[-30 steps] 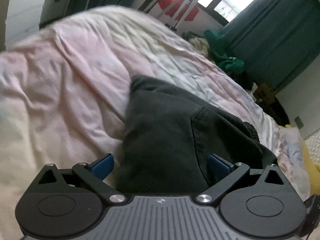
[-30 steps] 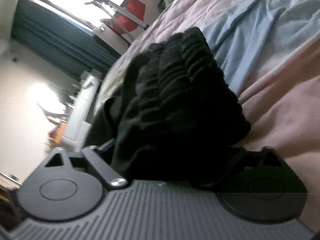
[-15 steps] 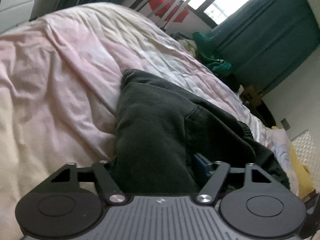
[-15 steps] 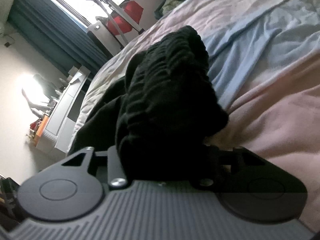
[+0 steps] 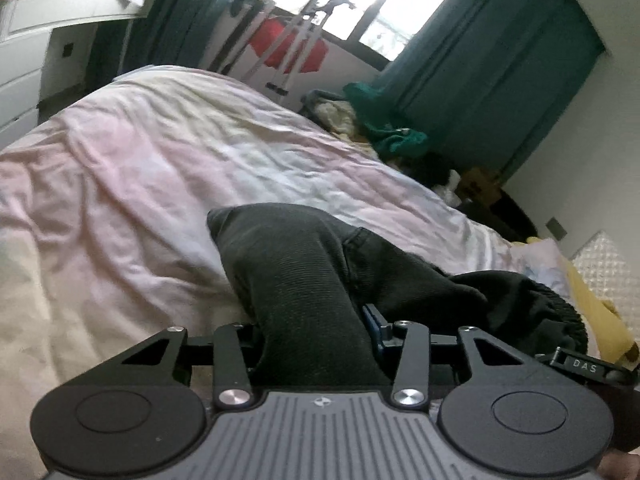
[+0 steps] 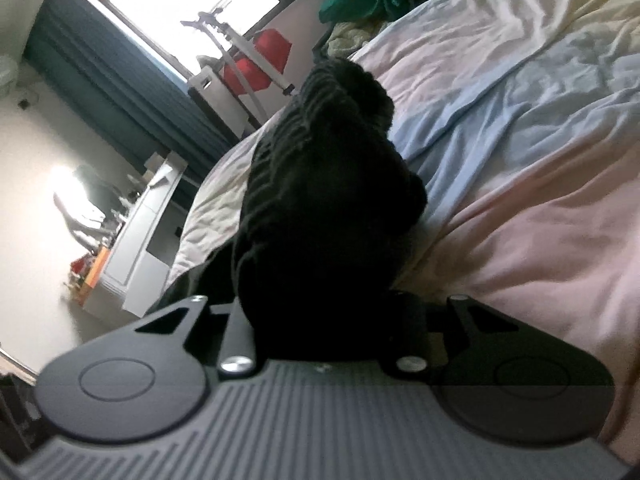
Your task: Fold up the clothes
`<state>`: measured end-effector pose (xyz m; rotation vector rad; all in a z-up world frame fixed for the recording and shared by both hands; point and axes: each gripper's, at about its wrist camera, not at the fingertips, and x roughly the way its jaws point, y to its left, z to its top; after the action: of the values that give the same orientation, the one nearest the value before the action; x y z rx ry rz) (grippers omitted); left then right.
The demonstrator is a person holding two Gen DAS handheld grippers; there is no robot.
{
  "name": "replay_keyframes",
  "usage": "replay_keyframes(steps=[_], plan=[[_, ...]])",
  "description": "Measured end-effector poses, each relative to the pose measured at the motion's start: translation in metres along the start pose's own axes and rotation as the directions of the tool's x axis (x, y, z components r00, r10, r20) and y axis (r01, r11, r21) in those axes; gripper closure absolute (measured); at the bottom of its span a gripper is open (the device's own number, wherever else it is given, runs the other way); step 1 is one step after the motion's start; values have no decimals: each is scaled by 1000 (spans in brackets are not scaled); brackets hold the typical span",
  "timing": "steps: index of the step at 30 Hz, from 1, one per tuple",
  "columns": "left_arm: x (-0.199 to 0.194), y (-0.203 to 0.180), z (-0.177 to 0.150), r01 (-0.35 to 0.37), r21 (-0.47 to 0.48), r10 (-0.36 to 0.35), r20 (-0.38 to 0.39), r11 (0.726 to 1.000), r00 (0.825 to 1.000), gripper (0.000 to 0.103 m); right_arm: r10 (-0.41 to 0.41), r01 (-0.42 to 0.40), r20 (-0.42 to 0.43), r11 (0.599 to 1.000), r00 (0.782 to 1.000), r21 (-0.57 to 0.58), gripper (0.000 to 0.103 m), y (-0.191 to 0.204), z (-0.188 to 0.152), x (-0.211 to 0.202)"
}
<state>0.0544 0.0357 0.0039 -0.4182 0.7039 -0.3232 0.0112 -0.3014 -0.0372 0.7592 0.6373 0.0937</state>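
Observation:
A dark grey-black garment (image 5: pixel 304 272) lies bunched on the bed. My left gripper (image 5: pixel 316 332) is shut on a fold of it, and the cloth rises from between the fingers toward the bed's middle. The garment's ribbed elastic band (image 5: pixel 560 312) shows at the right. My right gripper (image 6: pixel 320 312) is shut on the ribbed band (image 6: pixel 328 168), which stands up in a dark bunch and hides the fingertips.
The bed (image 5: pixel 160 168) has a wrinkled pink, cream and pale blue cover (image 6: pixel 520 120). A pile of green and cream clothes (image 5: pixel 380 128) lies at the far edge. A white dresser (image 5: pixel 36 52), a drying rack (image 5: pixel 292 48) and teal curtains (image 5: pixel 480 80) stand beyond.
My left gripper's jaws have closed from wide apart onto the dark cloth. Both grippers have drawn the garment up and back; the ribbed band is more bunched and upright.

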Motion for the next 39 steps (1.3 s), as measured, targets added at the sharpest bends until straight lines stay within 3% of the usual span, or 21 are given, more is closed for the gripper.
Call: replay_keyframes(steps=[8,16,21,24,27,30,31,34,37,39], plan=[[41,-144,24,108,106,-107,-11,989,994,59,0,-10,121,997,993,82,70,-53,87,-75],[159,-323,43,238,246,-226,-76,939,971,58,-82,25,301,981,950,190,70,-146,199,-134],[247,-394,38,292,294,-268,-119,910,956,58,-129,27,397,967,909,253,70,-210,238,-130],[301,-402,26,317,293,-282,-157,902,947,58,-160,35,437,959,885,280,70,-246,245,-115],[354,-385,1,334,278,-282,-213,901,936,57,-203,70,417,947,886,312,70,-282,232,-89],[402,-348,-36,309,256,-223,-314,916,923,54,-268,145,296,914,917,378,69,-311,207,-60],[411,-335,-45,298,273,-203,-327,915,923,49,-288,172,252,901,924,398,69,-321,199,-51],[415,-323,-58,325,324,-228,-302,888,926,42,-307,195,235,894,922,404,66,-332,180,-39],[408,-338,-54,279,380,-162,-312,882,936,39,-316,195,218,874,923,445,60,-332,184,-40],[396,-347,-50,239,427,-109,-306,872,946,37,-312,174,188,834,931,523,53,-335,185,-46]])
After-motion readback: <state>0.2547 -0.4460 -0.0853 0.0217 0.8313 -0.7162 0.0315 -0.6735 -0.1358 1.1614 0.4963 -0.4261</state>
